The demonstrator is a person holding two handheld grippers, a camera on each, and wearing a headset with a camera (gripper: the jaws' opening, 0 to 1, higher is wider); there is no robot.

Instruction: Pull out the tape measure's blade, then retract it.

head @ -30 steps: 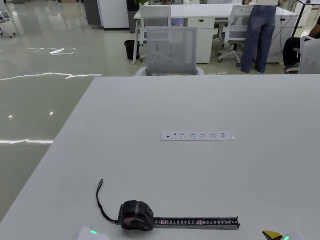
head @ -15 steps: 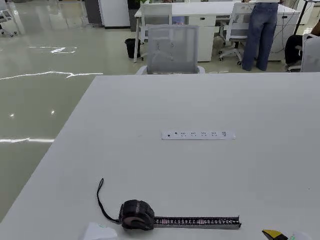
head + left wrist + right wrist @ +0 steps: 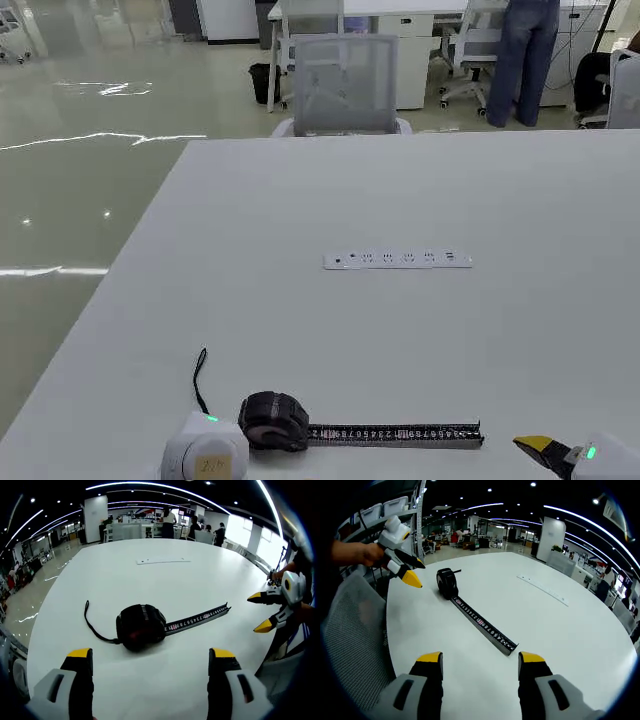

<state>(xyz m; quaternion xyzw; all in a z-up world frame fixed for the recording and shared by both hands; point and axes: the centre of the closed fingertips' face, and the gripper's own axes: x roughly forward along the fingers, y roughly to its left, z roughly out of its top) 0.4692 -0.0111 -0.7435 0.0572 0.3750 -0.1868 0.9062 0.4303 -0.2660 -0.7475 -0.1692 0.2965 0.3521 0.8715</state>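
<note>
The left gripper (image 3: 151,653) and right gripper (image 3: 481,656) have pale grey bodies and black jaws tipped in yellow. Each carries a small green light (image 3: 212,418) (lit).

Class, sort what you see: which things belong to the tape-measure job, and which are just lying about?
Job: black tape measure case, its extended marked blade, left gripper, right gripper.
Lying about: white power strip, grey mesh chair.

Black tape measure (image 3: 272,421) lying on white table, blade (image 3: 395,435) partly extended flat, wrist strap trailing
</note>
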